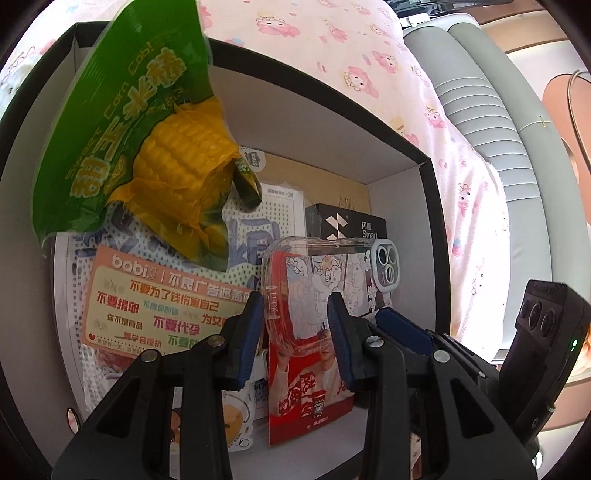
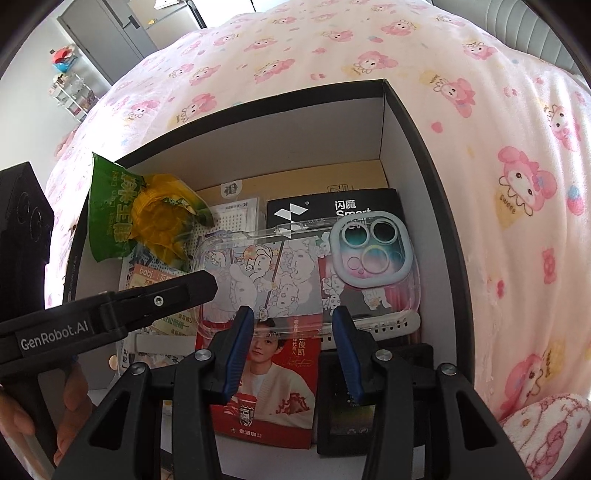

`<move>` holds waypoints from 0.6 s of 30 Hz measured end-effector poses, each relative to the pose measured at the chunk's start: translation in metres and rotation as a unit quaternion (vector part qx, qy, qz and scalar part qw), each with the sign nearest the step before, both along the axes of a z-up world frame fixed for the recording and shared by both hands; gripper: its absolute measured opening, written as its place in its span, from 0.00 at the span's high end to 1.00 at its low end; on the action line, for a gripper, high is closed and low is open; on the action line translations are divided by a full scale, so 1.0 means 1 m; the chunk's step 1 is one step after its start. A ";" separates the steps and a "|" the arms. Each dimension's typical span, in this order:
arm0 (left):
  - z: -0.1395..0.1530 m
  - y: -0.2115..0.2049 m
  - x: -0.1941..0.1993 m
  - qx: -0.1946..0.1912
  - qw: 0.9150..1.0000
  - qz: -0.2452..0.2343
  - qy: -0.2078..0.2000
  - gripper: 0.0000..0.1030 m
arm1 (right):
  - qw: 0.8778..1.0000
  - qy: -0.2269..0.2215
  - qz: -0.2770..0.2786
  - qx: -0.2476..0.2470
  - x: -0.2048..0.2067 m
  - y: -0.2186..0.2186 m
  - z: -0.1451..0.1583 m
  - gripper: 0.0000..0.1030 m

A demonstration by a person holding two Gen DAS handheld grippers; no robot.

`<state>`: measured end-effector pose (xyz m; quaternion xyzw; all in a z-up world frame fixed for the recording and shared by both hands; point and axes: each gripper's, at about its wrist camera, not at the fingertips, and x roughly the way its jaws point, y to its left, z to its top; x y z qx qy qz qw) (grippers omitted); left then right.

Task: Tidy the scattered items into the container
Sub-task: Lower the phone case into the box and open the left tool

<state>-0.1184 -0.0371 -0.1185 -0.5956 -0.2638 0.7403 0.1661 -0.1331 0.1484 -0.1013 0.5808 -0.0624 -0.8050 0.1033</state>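
A black box with white inner walls [image 1: 399, 162] [image 2: 388, 122] stands on a pink patterned bed cover. Inside lie a clear phone case with cartoon print [image 1: 317, 280] [image 2: 280, 273], a green corn snack bag [image 1: 147, 140] [image 2: 147, 218], a red card [image 1: 310, 402] [image 2: 273, 384], a black "Smart" box [image 1: 347, 223] [image 2: 332, 210] and a "babi" packet [image 1: 155, 302]. My left gripper [image 1: 295, 325] is open over the box, its fingers either side of the phone case's edge. My right gripper [image 2: 293, 332] is open above the case and card, holding nothing.
The bed cover [image 2: 498, 147] surrounds the box. A grey padded headboard [image 1: 480, 110] stands to the right in the left wrist view. A grey cabinet [image 2: 107, 33] and a small shelf rack [image 2: 70, 85] stand far left. A dark small device [image 2: 343, 417] lies beside the card.
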 end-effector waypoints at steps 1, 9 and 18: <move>0.001 0.000 0.003 -0.003 1.000 -0.001 0.005 0.66 | 1.000 0.000 -0.004 -0.003 0.001 0.001 0.001 0.61; 0.052 0.002 0.045 -0.068 0.992 -0.013 0.105 0.66 | 0.997 0.069 -0.036 0.025 0.024 0.005 0.046 0.61; 0.102 -0.007 0.096 -0.096 0.980 0.004 0.173 0.62 | 0.993 0.117 -0.010 0.018 0.060 -0.005 0.090 0.59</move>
